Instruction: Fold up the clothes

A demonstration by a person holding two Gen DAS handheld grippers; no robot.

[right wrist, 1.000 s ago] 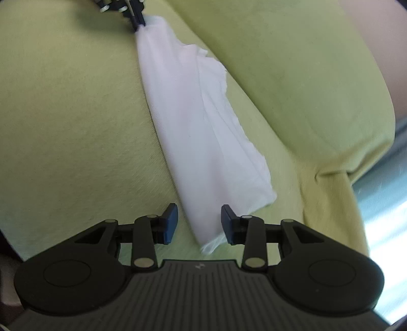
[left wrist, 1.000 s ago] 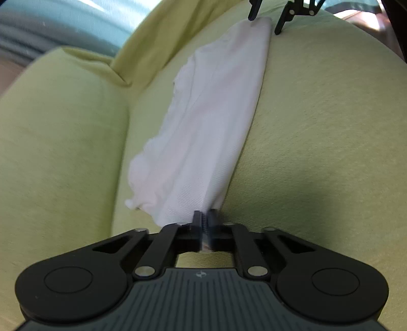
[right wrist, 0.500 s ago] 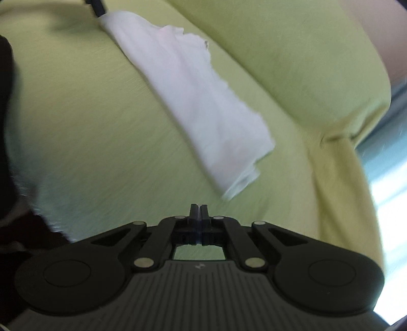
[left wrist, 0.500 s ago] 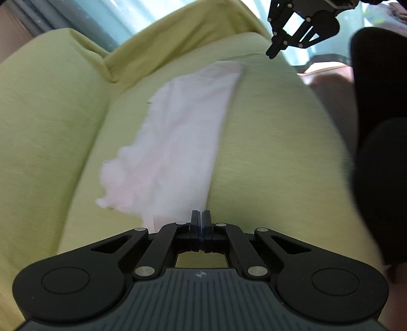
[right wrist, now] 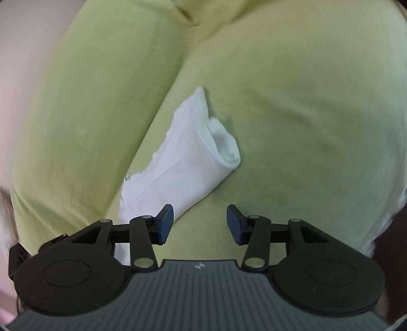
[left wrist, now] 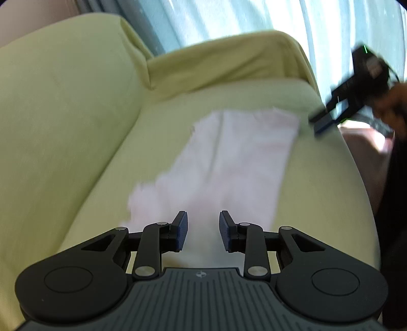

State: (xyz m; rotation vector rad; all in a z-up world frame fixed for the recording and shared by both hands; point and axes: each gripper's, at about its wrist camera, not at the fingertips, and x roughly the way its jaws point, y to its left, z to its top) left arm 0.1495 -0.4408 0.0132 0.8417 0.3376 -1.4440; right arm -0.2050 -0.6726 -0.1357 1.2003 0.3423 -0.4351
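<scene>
A white cloth (left wrist: pixel 236 163), folded into a long strip, lies flat on the green sofa seat (left wrist: pixel 318 178). My left gripper (left wrist: pixel 203 230) hovers open over the strip's near end with nothing between its fingers. At the strip's far right corner my right gripper (left wrist: pixel 328 119) shows blurred, held by a hand. In the right wrist view the same cloth (right wrist: pixel 188 163) runs along the crease between seat and backrest, one end loosely rolled. My right gripper (right wrist: pixel 199 224) is open and holds nothing, its left finger (right wrist: pixel 165 221) beside the cloth's near corner.
The sofa backrest (left wrist: pixel 63 114) rises on the left and an armrest (left wrist: pixel 229 63) closes off the far end. A pale blue curtain (left wrist: pixel 254 17) hangs behind. A person's dark clothing (left wrist: pixel 396 203) stands at the seat's right edge.
My left gripper let go of the cloth's corner and opened. The right gripper went from open to shut to open. Both views swung, and the cloth now rests flat on the seat.
</scene>
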